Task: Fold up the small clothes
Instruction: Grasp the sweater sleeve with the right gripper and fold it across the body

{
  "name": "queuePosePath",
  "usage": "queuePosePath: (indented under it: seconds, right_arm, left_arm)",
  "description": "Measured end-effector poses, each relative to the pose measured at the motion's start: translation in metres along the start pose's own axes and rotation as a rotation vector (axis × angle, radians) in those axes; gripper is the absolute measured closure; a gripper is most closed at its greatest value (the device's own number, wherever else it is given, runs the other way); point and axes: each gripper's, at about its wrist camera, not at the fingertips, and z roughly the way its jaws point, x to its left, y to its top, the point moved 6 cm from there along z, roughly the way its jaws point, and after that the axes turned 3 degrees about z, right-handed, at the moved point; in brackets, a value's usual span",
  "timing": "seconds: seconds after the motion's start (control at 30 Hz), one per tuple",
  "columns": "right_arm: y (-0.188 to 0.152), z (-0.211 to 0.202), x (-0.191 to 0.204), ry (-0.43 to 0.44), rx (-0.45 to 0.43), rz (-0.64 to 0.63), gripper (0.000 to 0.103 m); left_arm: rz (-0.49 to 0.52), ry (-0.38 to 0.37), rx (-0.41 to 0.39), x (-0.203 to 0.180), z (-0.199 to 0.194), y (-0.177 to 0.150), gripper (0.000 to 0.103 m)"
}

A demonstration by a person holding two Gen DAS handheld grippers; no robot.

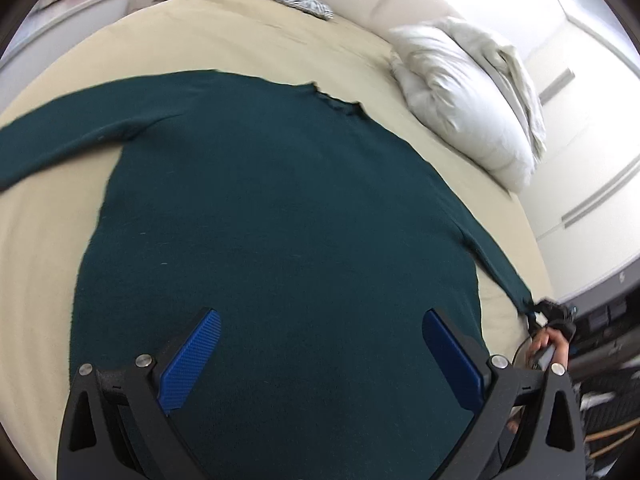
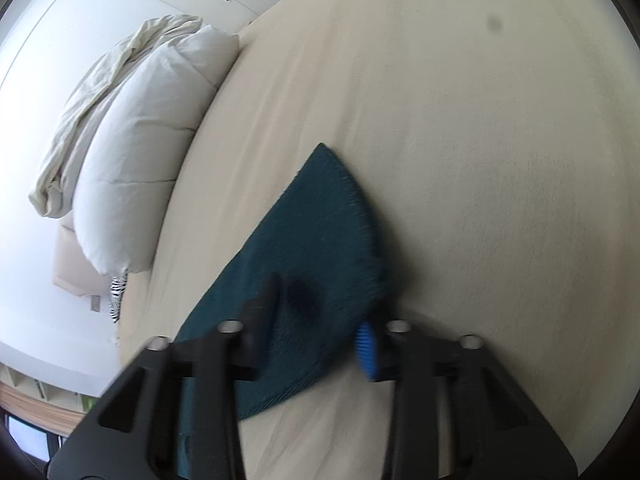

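Left sleeve (image 1: 60,140): lying stretched out toward the bed's left side.
Left gripper (image 1: 320,344): I am hovering it over the sweater's lower half, blue fingers (image 1: 192,356) standing wide apart, gripping nothing.
Sweater (image 1: 280,208): dark green, lying spread flat on the beige bed (image 1: 240,32).
Pillow (image 1: 460,92): white, resting at the bed's far right edge.
Right gripper (image 2: 320,320): I am holding the end of the right sleeve (image 2: 316,232), fingers clamped on the cuff, just above the bed.
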Motion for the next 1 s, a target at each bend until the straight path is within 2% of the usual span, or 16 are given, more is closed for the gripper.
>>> queuePosePath:
  seconds: [0.03,0.17,0.27,0.33,0.47,0.57,0.6,0.67,0.73,0.8,0.9,0.97,1.0]
  right_arm:
    - [0.0,-0.001,0.005,-0.011,-0.006,-0.023,0.094]
    - [-0.017,-0.016,0.043,-0.026,-0.036,-0.196,0.096]
    - [-0.042,-0.021,0.108,0.015,-0.03,-0.364,0.096]
    - [-0.071,-0.024,0.159,0.066,-0.017,-0.486,0.096]
    - [-0.163,-0.014,0.262,0.178,0.049,-0.734,0.096]
    - [-0.246,0.01,0.312,0.239,0.151,-0.863,0.096]
    - [-0.279,0.018,0.321,0.248,0.183,-0.909,0.096]
    - [-0.324,0.038,0.332,0.247,0.24,-0.961,0.096]
    - [-0.364,0.063,0.334,0.231,0.314,-0.981,0.095]
    - [-0.39,0.087,0.328,0.198,0.372,-0.967,0.092]
    - [-0.404,0.109,0.321,0.192,0.425,-0.946,0.072]
    - [-0.412,0.102,0.316,0.248,0.419,-0.933,0.042]
    - [-0.408,0.098,0.316,0.262,0.412,-0.929,0.035]
  left_arm:
    - [-0.017,-0.007,-0.014,0.006,-0.002,0.001,0.0]
    - [-0.073,-0.053,-0.024,0.022,-0.002,0.003,0.0]
    - [-0.091,-0.071,-0.036,0.029,-0.003,0.007,0.0]
    - [-0.104,-0.088,-0.052,0.034,-0.006,0.011,0.001]
    - [-0.134,-0.102,-0.092,0.049,-0.013,0.025,0.001]
    - [-0.159,-0.104,-0.12,0.064,-0.017,0.036,0.001]
    - [-0.16,-0.105,-0.126,0.066,-0.017,0.04,0.001]
    - [-0.154,-0.101,-0.131,0.072,-0.014,0.049,0.001]
    - [-0.15,-0.104,-0.128,0.073,-0.007,0.057,0.001]
    - [-0.142,-0.125,-0.12,0.069,0.004,0.067,0.002]
    - [-0.118,-0.141,-0.101,0.057,0.022,0.078,0.002]
    - [-0.095,-0.152,-0.081,0.045,0.037,0.084,0.003]
    - [-0.083,-0.154,-0.071,0.038,0.045,0.087,0.005]
